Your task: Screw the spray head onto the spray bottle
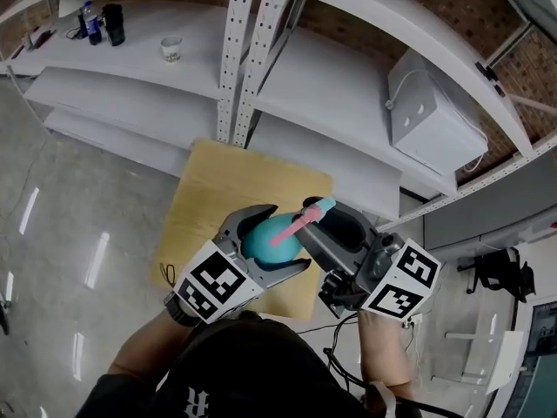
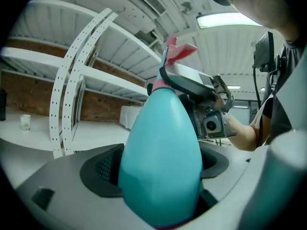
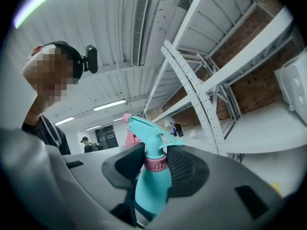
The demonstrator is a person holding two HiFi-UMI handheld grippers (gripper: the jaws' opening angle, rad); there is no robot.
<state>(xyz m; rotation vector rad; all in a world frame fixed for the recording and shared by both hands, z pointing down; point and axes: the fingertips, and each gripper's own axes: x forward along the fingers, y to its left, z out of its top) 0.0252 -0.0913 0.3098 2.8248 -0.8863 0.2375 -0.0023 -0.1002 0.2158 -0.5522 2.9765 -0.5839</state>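
A teal egg-shaped spray bottle (image 1: 259, 239) is held above a small wooden table (image 1: 209, 190). My left gripper (image 1: 287, 236) is shut on its body, and in the left gripper view the bottle (image 2: 160, 176) fills the space between the dark pads. The spray head (image 1: 312, 212), teal with a pink trigger, sits on the bottle's neck. My right gripper (image 1: 325, 223) is shut on it from the right. In the right gripper view the pads flank the pink collar (image 3: 156, 163) under the teal nozzle (image 3: 146, 131). The bottle's base is hidden.
White metal shelving (image 1: 331, 103) with a perforated upright (image 1: 233, 59) stands behind the table. A white box (image 1: 431, 111) sits on a shelf at the right, a cup (image 1: 171, 50) and dark bottles (image 1: 103, 23) at the far left. Grey floor (image 1: 61, 233) lies at the left.
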